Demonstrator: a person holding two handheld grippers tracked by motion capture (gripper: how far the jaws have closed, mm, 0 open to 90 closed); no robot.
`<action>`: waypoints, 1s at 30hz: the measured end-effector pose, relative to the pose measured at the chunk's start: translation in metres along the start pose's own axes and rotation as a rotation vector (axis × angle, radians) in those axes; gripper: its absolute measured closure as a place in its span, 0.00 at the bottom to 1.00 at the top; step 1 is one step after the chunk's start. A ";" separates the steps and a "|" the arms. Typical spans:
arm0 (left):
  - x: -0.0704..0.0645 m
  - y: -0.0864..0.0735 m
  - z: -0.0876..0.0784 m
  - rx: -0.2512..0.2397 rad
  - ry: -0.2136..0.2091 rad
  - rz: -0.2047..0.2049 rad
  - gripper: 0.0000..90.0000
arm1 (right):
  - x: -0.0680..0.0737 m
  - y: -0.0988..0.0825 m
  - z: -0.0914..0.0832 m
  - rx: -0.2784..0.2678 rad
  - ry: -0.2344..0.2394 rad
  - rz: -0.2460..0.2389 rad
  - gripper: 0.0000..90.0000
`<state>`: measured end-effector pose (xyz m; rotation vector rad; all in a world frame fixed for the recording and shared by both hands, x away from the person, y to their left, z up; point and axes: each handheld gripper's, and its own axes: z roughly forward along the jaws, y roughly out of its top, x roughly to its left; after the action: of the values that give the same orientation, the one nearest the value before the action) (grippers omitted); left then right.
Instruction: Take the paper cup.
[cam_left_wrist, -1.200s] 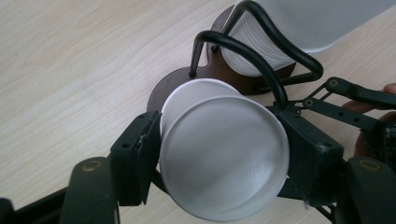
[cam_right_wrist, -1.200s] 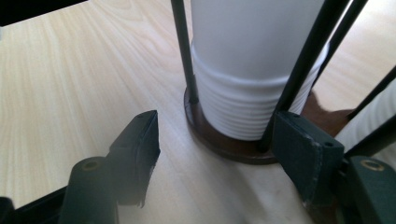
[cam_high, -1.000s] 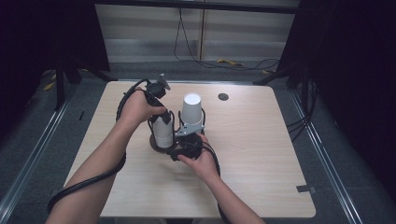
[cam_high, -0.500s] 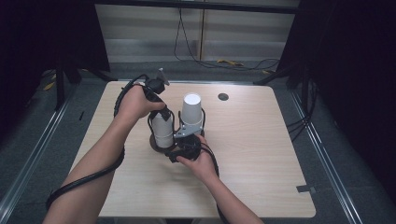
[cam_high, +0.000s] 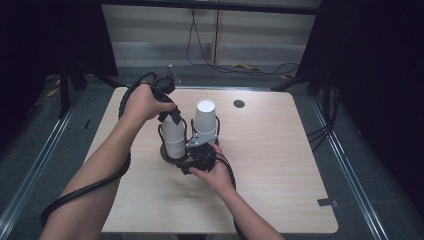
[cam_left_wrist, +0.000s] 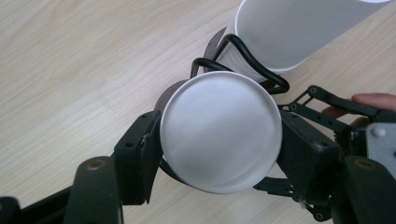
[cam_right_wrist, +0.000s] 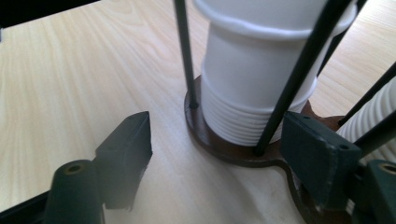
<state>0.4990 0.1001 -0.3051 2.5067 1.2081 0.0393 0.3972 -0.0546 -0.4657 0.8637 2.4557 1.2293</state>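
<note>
You have a light wooden table (cam_high: 280, 165) in front of you. A brown cup holder (cam_high: 167, 151) with thin black wire rails sits on it near the middle, with stacks of white cups (cam_high: 205, 117) standing in it. A small dark round hole (cam_high: 239, 103) shows by the far edge

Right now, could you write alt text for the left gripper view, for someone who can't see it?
Two black jaws of the left gripper clamp the top white cup of a stack, seen from above. Behind it, a second cup stack stands in a black wire holder on a pale wooden table.
</note>
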 end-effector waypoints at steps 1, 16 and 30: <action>-0.001 0.000 0.000 0.001 0.000 -0.008 0.39 | 0.002 0.000 -0.002 0.001 0.003 -0.006 0.36; -0.001 0.006 -0.012 -0.005 0.009 -0.005 0.39 | -0.002 0.004 0.018 -0.010 0.020 -0.024 0.43; -0.003 0.016 -0.030 -0.001 0.028 0.001 0.39 | -0.001 0.005 0.025 -0.013 0.014 -0.015 0.41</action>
<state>0.5045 0.0980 -0.2712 2.5139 1.2172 0.0759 0.4114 -0.0371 -0.4769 0.8350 2.4578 1.2492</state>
